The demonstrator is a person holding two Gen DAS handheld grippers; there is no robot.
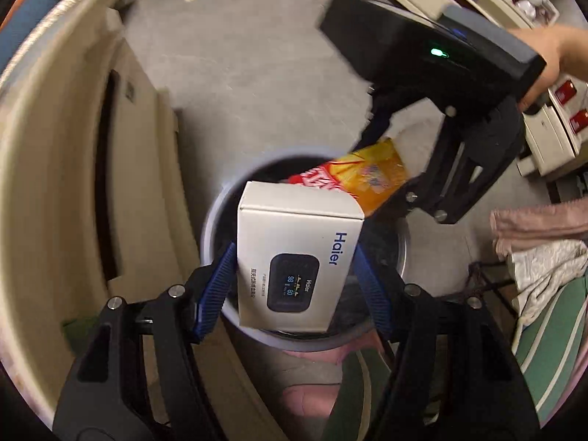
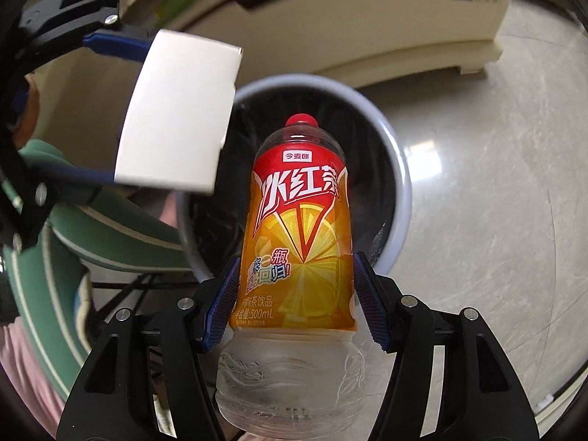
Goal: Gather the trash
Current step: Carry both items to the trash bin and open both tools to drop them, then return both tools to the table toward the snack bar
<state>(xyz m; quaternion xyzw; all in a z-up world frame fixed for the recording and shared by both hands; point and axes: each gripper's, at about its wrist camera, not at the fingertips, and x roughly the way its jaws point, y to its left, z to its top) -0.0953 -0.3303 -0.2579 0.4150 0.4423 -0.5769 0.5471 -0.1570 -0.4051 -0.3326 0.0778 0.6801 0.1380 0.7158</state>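
Over the bin (image 2: pixel 397 169) at mid-frame, a light, stiff box (image 1: pixel 297 253) is clamped by the left gripper (image 1: pixel 294 279), while an empty, crushable, slippery bottle (image 2: pixel 297 235) is pinched mid-label by the right gripper (image 2: pixel 294 301).

The box (image 1: pixel 297 257) is white with blue "Haier" lettering and a dark device printed on it; the bottle (image 2: pixel 297 242) wears an orange label with yellow citrus slices, a red band and a red cap; the bin (image 2: pixel 398 191) is pale grey outside, black inside; both tongs are black with blue pads (image 2: pixel 222 308); the floor (image 1: pixel 257 73) is mottled grey.
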